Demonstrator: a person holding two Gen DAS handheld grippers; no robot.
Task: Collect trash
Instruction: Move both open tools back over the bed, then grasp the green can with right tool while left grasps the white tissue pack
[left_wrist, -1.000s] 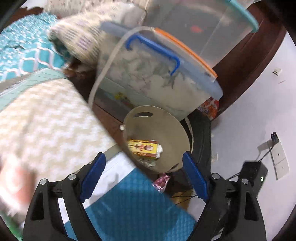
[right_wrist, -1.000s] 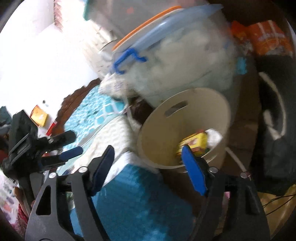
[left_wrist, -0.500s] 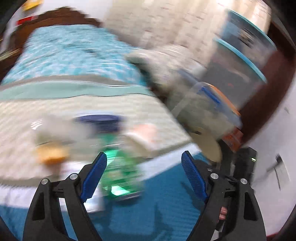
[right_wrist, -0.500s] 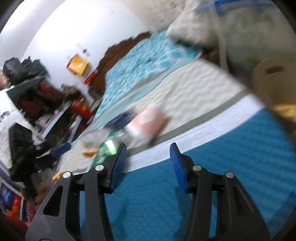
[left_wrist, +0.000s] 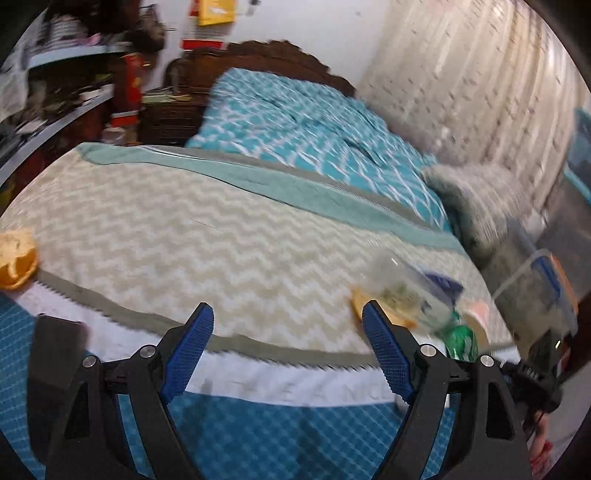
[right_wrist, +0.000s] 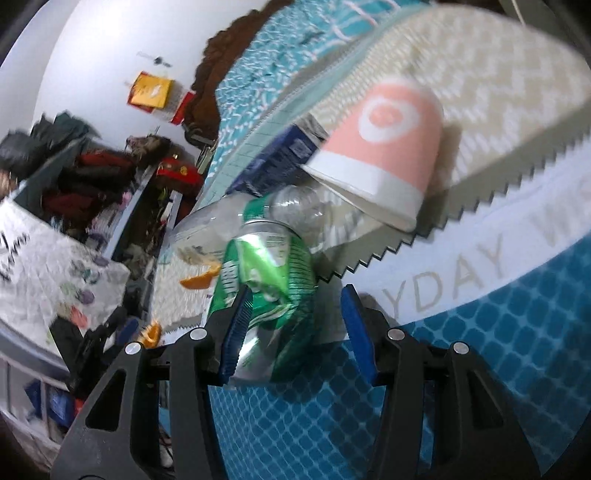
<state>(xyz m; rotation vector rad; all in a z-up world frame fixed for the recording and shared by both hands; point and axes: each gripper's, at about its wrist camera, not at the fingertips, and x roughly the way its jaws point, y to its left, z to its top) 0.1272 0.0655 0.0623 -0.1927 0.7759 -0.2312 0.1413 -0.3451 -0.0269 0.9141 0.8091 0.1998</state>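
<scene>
Trash lies on the bed. A crushed green can (right_wrist: 269, 273) lies between the fingers of my right gripper (right_wrist: 295, 328), which is open around it with a gap on the right side. Behind the can are a clear plastic bottle (right_wrist: 295, 210), a pink-and-white paper cup (right_wrist: 384, 155) and a dark blue carton (right_wrist: 277, 162). In the left wrist view my left gripper (left_wrist: 286, 347) is open and empty over the zigzag blanket; the bottle (left_wrist: 402, 291), the can (left_wrist: 461, 339) and the cup (left_wrist: 476, 314) lie to its right. Orange peel (left_wrist: 16, 258) lies at far left.
The bed has a cream zigzag blanket (left_wrist: 184, 240) and a teal quilt (left_wrist: 314, 122) below a dark wooden headboard (left_wrist: 266, 55). Cluttered shelves (left_wrist: 55, 92) stand left of the bed. A lidded plastic storage box (left_wrist: 543, 291) stands at the right. More orange peel (right_wrist: 199, 280) lies beyond the can.
Both grippers swung away from the beige bin and storage boxes to the bed. The right gripper narrowed and closed in around the green can. The left gripper panned further left along the blanket.
</scene>
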